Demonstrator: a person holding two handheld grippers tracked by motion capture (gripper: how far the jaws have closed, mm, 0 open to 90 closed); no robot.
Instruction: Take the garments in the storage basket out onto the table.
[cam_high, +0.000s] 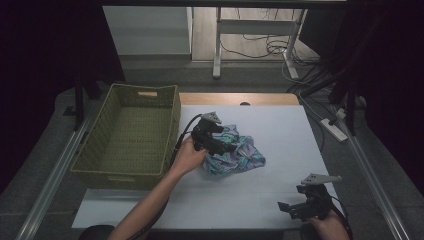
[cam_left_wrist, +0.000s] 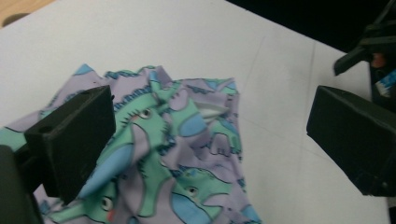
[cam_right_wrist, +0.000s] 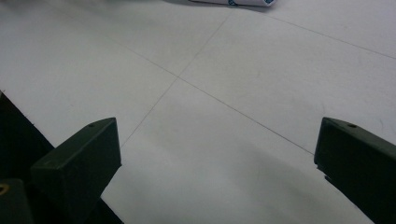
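Note:
A crumpled cloth (cam_high: 235, 152) printed with green and blue dinosaurs on lilac lies in the middle of the white table (cam_high: 280, 130). My left gripper (cam_high: 224, 146) hovers over its left part with jaws wide open; in the left gripper view the cloth (cam_left_wrist: 177, 154) lies between and below the jaws, which do not hold it. My right gripper (cam_high: 288, 209) rests low near the table's front right edge, open, with bare table (cam_right_wrist: 224, 130) between its jaws. The cloth's edge (cam_right_wrist: 233, 2) peeks in at the top of the right gripper view.
A green woven basket (cam_high: 131, 134) stands at the table's left side, next to the cloth and the left hand. A power strip (cam_high: 334, 127) and cables lie on the floor beyond the right edge. The other gripper (cam_left_wrist: 373, 56) appears far right in the left gripper view.

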